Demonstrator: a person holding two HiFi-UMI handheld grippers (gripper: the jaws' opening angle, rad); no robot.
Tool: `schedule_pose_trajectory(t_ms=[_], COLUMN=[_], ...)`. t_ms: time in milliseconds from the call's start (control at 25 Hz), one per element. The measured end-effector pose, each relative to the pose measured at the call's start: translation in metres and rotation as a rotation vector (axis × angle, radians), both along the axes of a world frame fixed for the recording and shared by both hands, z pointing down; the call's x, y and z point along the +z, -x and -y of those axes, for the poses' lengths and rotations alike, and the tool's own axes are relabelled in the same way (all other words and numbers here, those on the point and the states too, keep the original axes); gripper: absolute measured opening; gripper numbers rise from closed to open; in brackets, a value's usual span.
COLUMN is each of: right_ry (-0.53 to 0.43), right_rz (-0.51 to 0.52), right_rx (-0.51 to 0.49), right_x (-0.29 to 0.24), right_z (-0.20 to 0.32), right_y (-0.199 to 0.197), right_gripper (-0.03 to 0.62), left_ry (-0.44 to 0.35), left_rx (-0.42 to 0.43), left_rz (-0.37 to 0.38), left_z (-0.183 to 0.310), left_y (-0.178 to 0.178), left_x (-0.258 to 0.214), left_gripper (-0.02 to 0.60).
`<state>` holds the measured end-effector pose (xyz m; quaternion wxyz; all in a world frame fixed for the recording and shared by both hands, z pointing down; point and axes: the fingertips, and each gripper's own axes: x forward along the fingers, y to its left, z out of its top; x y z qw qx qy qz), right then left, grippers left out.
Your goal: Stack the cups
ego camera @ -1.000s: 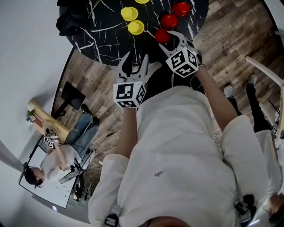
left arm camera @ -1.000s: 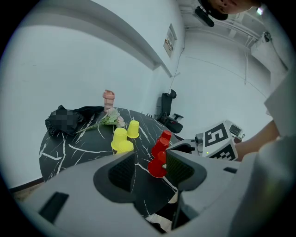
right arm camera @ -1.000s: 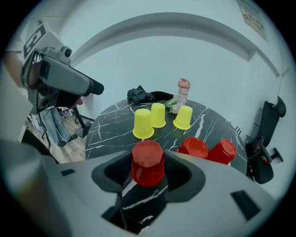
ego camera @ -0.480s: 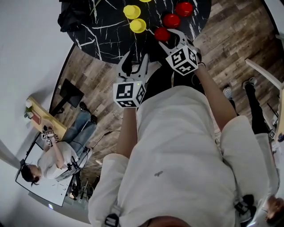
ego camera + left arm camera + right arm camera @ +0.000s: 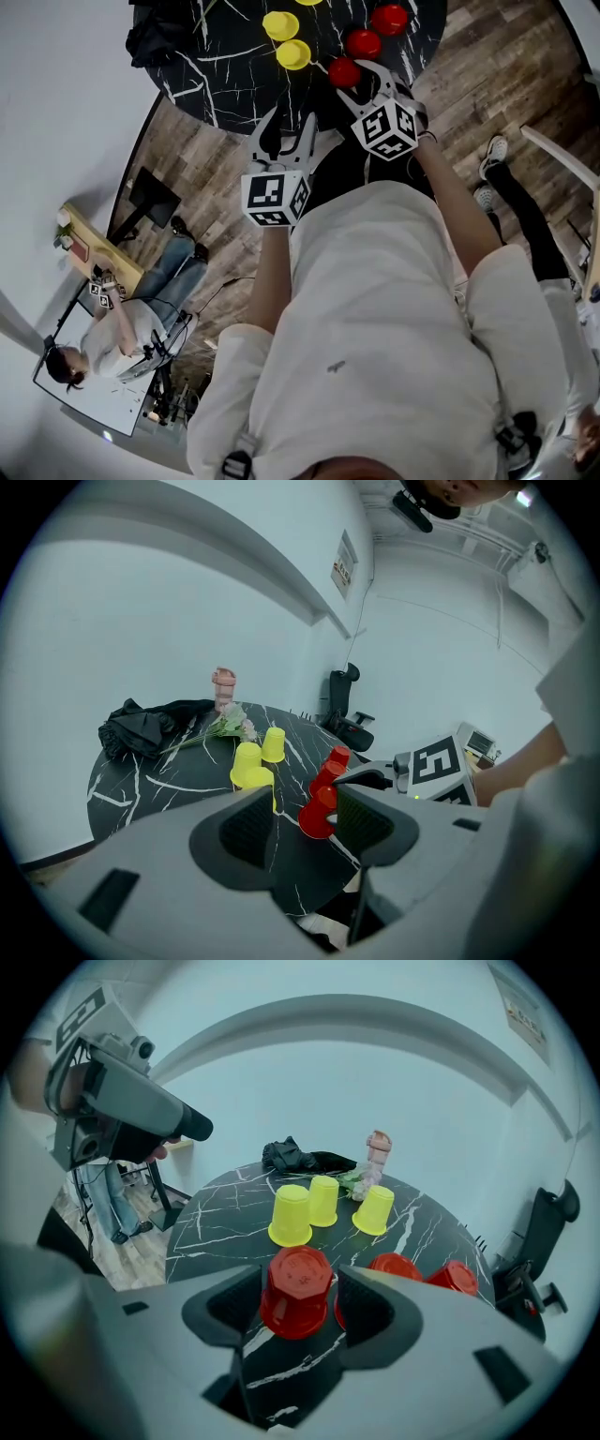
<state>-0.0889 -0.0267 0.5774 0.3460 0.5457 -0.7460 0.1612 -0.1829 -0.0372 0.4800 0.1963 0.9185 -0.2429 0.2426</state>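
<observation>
Right tool (image 5: 314, 1302) is lined up on the nearest red cup (image 5: 297, 1290). The cup stands upside down on the black marbled table (image 5: 216, 1232), right between the spread jaws. Those jaws have just been opening wider, and there looks to be a sliver of room on either side, so nothing is pinched yet. Left tool (image 5: 307, 825) hangs back over the table's near edge, jaws also apart and nothing between them.

Behind the first cup, the two other red cups (image 5: 394, 1265) sit upside down in a row running off to the right. The three yellow cups (image 5: 291, 1215) cluster farther back, well apart from the reds.

The step in hand looks like the first pick. The cup already sits fairly central in the gap, so the job is to keep it there. I'd have both pads meet the tapered wall at the same instant, or the first one to land will shove the cup sideways.

I'd take it around mid-height rather than up by the narrow base, where the taper could let it squirt out. Close gently, because a thin cup like this probably buckles. Then lift straight up, clear the neighbour's top, and come down square over the next red one, since a tilted cup will jam instead of nesting.
</observation>
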Motion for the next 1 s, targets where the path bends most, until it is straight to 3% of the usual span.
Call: schedule_pose_trajectory(t_ms=[560,1000], right_ry=[-0.054,-0.075], right_rz=[0.069,0.111], right_rx=[0.13,0.198], right_x=[-0.067,-0.1], right_z=[-0.022,-0.039], right_y=[-0.013,-0.018], right_gripper=[0.25,0.239], left_ry=[-0.028,-0.082], left_rx=[0.019,0.027], left_rz=[-0.006,0.051], left_z=[0.026,0.057], left_y=[-0.013,-0.033], left_x=[0.011,0.042], left_gripper=[0.212,0.212])
